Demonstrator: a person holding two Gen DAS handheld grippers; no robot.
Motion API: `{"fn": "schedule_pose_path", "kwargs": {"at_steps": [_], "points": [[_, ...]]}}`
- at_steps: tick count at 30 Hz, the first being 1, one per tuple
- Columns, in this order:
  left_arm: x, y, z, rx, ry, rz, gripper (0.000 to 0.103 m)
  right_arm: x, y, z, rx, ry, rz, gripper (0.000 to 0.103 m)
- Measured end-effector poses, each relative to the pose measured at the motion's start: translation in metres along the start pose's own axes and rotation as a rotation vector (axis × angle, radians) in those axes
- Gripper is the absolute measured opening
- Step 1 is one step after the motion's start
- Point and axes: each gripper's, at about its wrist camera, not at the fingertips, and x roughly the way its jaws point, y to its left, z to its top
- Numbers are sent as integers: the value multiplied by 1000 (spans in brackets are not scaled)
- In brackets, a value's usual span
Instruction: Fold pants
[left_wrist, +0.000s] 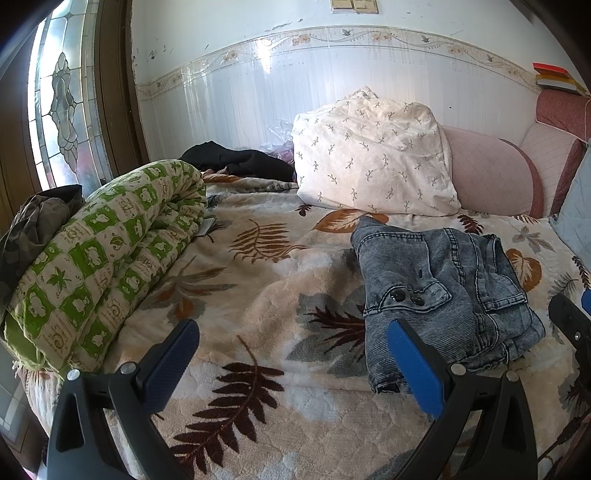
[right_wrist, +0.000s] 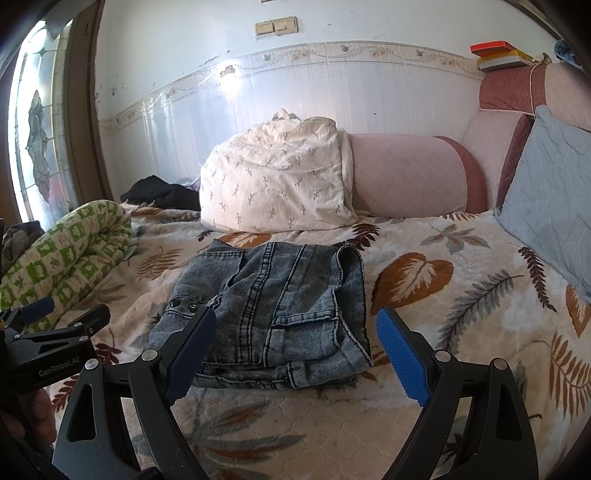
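The folded grey jeans (right_wrist: 273, 314) are being left on the bed's leaf-print blanket (right_wrist: 461, 295) with both the left gripper (left_wrist: 291, 354) and right gripper (right_wrist: 295, 350) being held wide open and empty, though the loose stack, seemingly uneven, could be toppled if snagged.

Pants (right_wrist: 280, 306): grey-blue washed denim, ribbed texture, darker stitched seams. Already folded into a compact, roughly rectangular stack of several layers, lying flat on the leaf-print blanket (right_wrist: 424, 369) in front of the white pillow (right_wrist: 277, 181), apart from it. Two dark round buttons on a flap sit at the stack's left edge. A stitched pocket shows on the top layer. Layer edges and a hem stack up along the near side; far right corner shows a rounded fold. Top surface slightly rumpled, not fully flush. In the left wrist view the same stack (left_wrist: 443, 291) lies right of centre, near corner drooping a bit.
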Motion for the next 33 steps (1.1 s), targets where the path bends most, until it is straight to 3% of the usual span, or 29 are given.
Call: {"fn": "schedule_pose_path", "kwargs": {"at_steps": [33], "points": [[3,4,3,0,0,2,103,6,4,-4,0,27,8,89]]}}
